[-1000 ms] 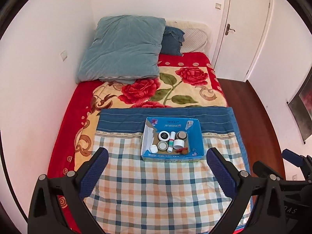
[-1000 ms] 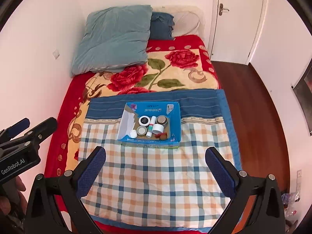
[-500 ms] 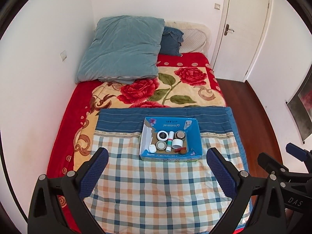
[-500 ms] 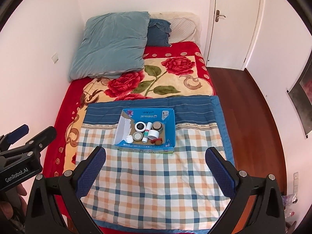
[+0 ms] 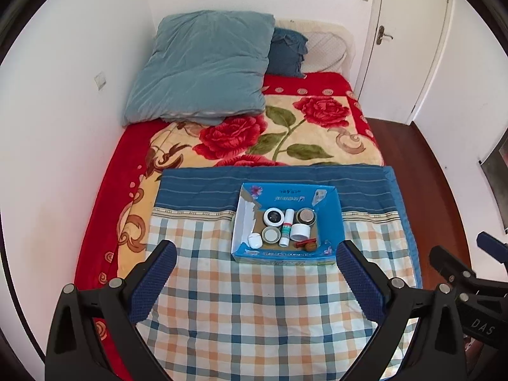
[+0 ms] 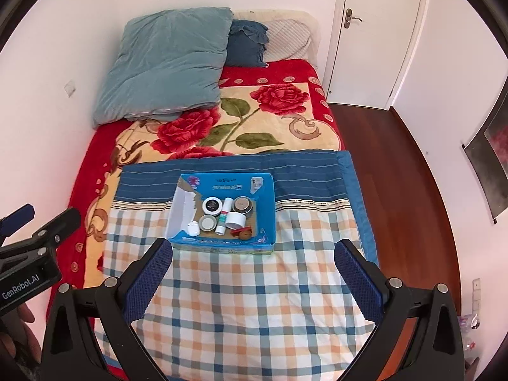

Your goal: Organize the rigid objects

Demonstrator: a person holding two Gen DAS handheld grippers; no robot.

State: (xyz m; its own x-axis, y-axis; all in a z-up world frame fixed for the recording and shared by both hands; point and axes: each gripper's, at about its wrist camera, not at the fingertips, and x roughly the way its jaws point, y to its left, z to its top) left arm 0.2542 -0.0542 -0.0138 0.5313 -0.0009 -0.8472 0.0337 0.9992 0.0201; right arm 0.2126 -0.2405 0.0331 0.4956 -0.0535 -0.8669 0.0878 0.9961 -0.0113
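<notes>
A shallow blue cardboard box [image 5: 333, 222] [image 6: 268, 203] lies on a checked quilt on the bed. Inside lie several small items: round jars, a white tube [image 5: 286, 227] [image 6: 223, 216], a white jar [image 5: 300, 231] [image 6: 236, 219], a small white case [image 5: 254, 240] [image 6: 193, 228] and a brown nut by a red piece [image 5: 310, 247] [image 6: 243, 235]. My left gripper [image 5: 255, 252] is open and empty, high above the quilt, short of the box. My right gripper [image 6: 254, 250] is open and empty, likewise above the quilt.
The checked quilt [image 5: 254, 301] [image 6: 254, 301] covers the near half of the bed, over a rose blanket [image 5: 285, 133]. Teal pillows [image 5: 203, 63] lie at the head. A wall runs along the bed's left. Wooden floor [image 6: 397, 174] and a white door [image 6: 374, 31] are at the right.
Both grippers have pulled slightly back and up; the box looks a little smaller and farther away. Both jaws stay open and empty.
</notes>
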